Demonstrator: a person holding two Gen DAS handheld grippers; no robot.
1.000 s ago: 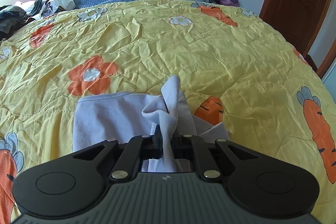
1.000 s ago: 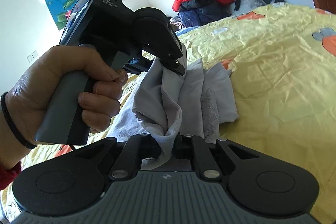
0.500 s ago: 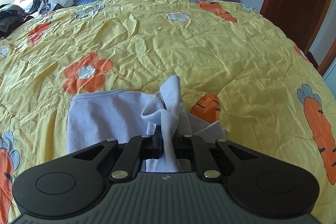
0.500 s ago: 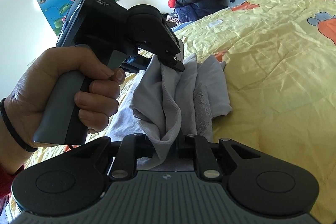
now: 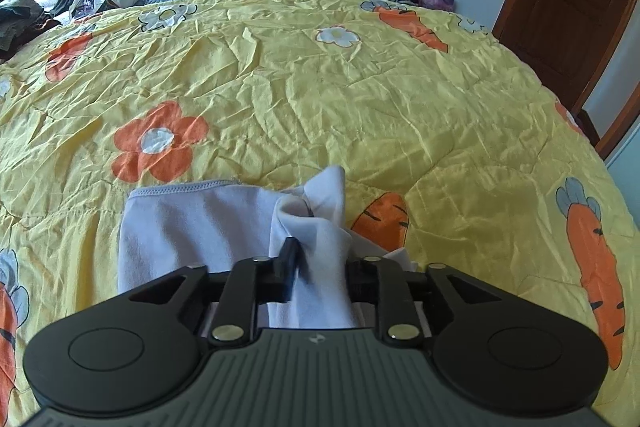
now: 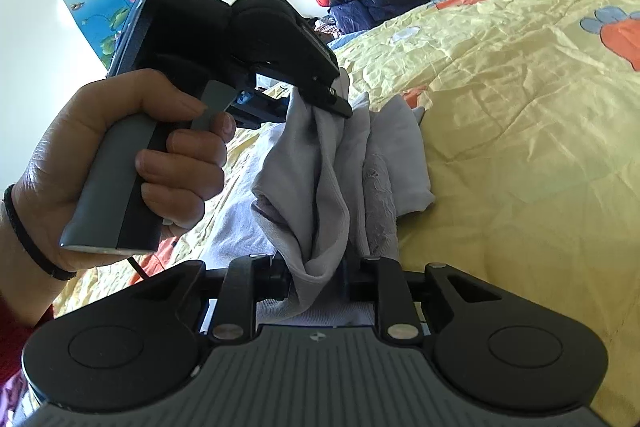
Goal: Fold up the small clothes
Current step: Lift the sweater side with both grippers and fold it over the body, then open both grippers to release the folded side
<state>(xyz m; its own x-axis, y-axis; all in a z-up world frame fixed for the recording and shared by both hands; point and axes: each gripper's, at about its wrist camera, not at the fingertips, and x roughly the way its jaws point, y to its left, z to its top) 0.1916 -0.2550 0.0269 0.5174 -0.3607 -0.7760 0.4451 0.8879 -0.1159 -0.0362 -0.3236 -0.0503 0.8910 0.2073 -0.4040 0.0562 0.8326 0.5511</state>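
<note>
Pale grey garment (image 6: 320, 187) bunched between right gripper (image 6: 320, 283) and left gripper (image 6: 320, 99); jaws just been opening, cloth between them; left hand (image 6: 120, 155) around grey handle; yellow bedspread (image 6: 520, 147) beneath.

Pale lilac garment (image 5: 192, 227) on yellow quilt, flat at left, bunched upright at right edge.

Bed covered by a wrinkled yellow quilt (image 5: 320, 99) printed with orange flowers and carrots; a pale lavender garment (image 5: 192, 223) lies partly on it.
</note>
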